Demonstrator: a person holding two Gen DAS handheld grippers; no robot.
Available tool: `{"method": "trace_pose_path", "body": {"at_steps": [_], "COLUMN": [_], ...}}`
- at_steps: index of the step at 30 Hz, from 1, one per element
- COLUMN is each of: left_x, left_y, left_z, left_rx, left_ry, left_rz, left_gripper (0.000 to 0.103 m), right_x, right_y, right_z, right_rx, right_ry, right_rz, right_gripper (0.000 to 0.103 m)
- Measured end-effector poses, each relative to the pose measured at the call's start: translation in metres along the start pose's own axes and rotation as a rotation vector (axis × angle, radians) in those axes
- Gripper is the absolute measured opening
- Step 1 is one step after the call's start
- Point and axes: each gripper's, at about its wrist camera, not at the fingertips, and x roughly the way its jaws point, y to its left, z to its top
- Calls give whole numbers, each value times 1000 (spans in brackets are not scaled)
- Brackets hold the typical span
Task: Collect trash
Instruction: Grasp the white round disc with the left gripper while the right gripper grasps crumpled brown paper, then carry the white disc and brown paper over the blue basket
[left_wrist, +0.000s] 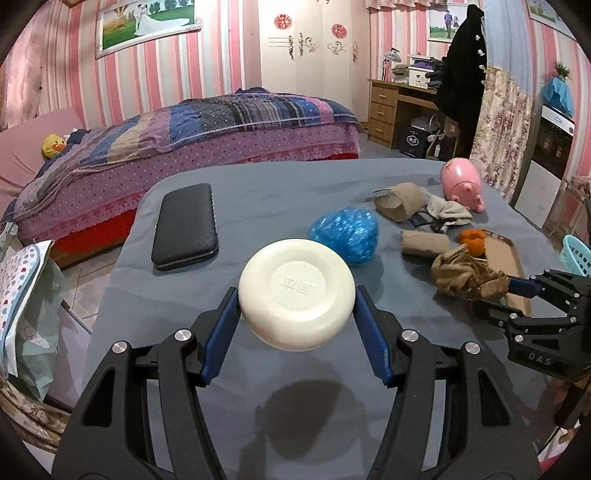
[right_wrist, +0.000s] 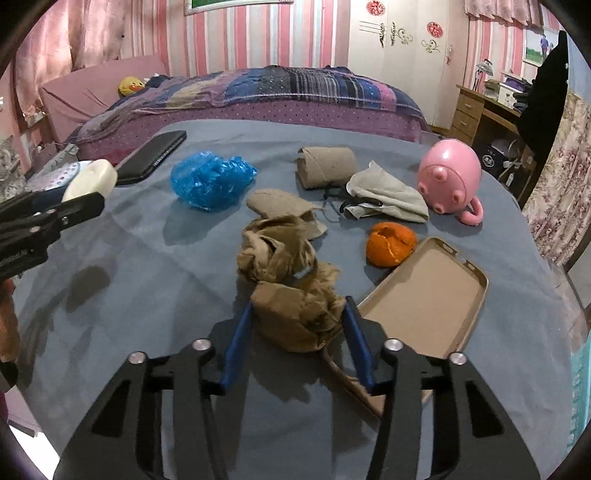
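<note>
Trash lies scattered across the blue-grey cloth of the table (right_wrist: 129, 295). Nearest the right gripper (right_wrist: 299, 314) is a crumpled wad of brown paper (right_wrist: 291, 280); its 2 blue-padded fingers (right_wrist: 236, 343) stand on either side of the wad's near end, narrowed onto it and seeming to press its sides. The wad sits on the cloth, touching the corner of a tan, flat phone case (right_wrist: 424, 299) that lies open side up just to its right.

Beside the case's far end rests a piece of orange peel (right_wrist: 389, 243). Beyond the wad lie 2 brown cardboard tubes, one flattened (right_wrist: 284, 208) and one still round (right_wrist: 327, 166), with a pale grey cloth pouch with black cords (right_wrist: 384, 195) beside them. A crumpled blue plastic bag (right_wrist: 210, 179) sits further left, apart from the tubes. A pink round toy pig (right_wrist: 448, 177) lies tipped over at the far right, and a black rectangular case (right_wrist: 151, 157) lies at the far left edge.

The left gripper (left_wrist: 295, 306) is raised above the table, its shadow on the cloth below, and its 2 fingers hold a round, cream-white bar of soap (left_wrist: 297, 291) by its sides.

Behind the table stands a bed with a purple patchwork quilt (right_wrist: 258, 92).
</note>
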Motion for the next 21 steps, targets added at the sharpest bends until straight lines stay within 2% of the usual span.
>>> {"method": "trace_pose_path", "body": {"at_steps": [7, 14, 21], "left_x": [-10, -5, -3], "left_y": [-18, -57, -115], "left_z": [9, 16, 38], "left_rx": [10, 40, 91], "left_ry": [-24, -29, -67], "left_rz": [-12, -44, -95], "left_gripper": [61, 61, 61], "right_x": [-40, -72, -108], "right_y": [-41, -100, -156], "right_z": [-5, -28, -43], "right_rx": [85, 194, 281], "right_ry": [-56, -100, -173], "right_rz": [-23, -125, -235], "right_gripper": [45, 46, 46]}}
